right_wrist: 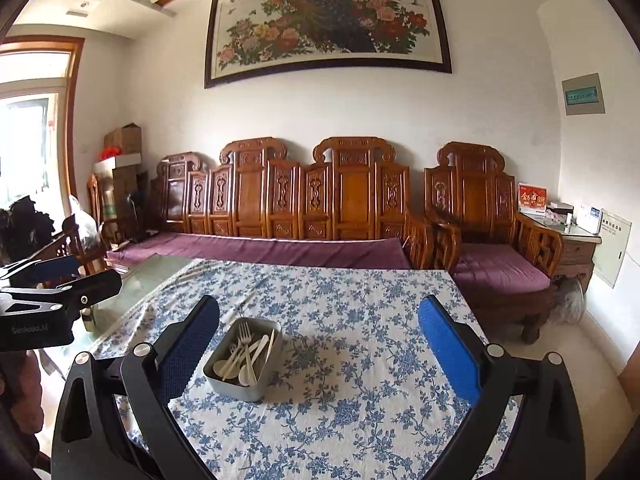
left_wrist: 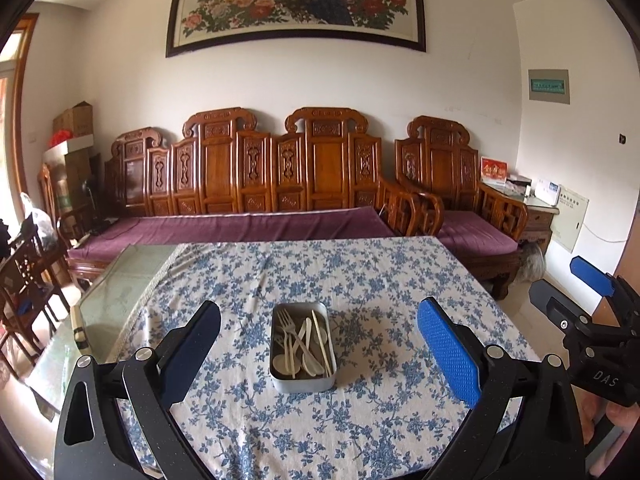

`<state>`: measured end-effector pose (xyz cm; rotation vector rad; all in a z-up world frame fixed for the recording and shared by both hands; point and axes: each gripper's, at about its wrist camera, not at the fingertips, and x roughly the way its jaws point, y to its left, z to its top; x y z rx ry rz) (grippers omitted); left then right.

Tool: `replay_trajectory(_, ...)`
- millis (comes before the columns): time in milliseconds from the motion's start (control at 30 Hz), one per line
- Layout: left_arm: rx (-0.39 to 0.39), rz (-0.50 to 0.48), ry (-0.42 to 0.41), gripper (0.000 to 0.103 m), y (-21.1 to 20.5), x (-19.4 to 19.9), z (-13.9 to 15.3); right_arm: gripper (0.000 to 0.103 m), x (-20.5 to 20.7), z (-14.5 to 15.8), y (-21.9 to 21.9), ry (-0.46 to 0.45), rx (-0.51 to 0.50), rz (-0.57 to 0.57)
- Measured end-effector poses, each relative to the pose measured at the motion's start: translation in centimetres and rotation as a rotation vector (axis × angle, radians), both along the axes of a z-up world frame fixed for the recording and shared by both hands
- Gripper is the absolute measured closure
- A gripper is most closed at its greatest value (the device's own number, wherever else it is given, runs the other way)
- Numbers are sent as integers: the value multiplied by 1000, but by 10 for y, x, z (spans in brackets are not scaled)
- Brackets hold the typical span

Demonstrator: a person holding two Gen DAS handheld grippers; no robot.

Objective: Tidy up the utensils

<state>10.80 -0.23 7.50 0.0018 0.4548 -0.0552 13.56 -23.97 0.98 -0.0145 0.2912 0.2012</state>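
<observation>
A matt metal tin [left_wrist: 303, 379] of pale plastic cutlery [left_wrist: 304, 344] sits on floral cloth [left_wrist: 360, 280]; polished carved wood sofa [left_wrist: 256, 168] behind.

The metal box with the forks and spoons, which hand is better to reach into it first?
Probably the left. The metal box sits centred between the open left gripper fingers, straight ahead. For the open right gripper it lies off to its left side. Neither holds anything.

Only the metal tin [left_wrist: 303, 376] of cutlery [left_wrist: 304, 340] sits on the bench [left_wrist: 360, 280], so there's open cloth all around it; the sofa [left_wrist: 248, 184] stands well behind.
</observation>
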Motion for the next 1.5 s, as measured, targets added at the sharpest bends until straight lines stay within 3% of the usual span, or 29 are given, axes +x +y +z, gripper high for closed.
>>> replay_trajectory(267,10,8,-43,8,-2,-19,13,3,-14,11,-4,-43,8,-8)
replay_trajectory(1500,4,12,-37,8,-2,-19,7,3,-11,4,-4,-23,20,-12)
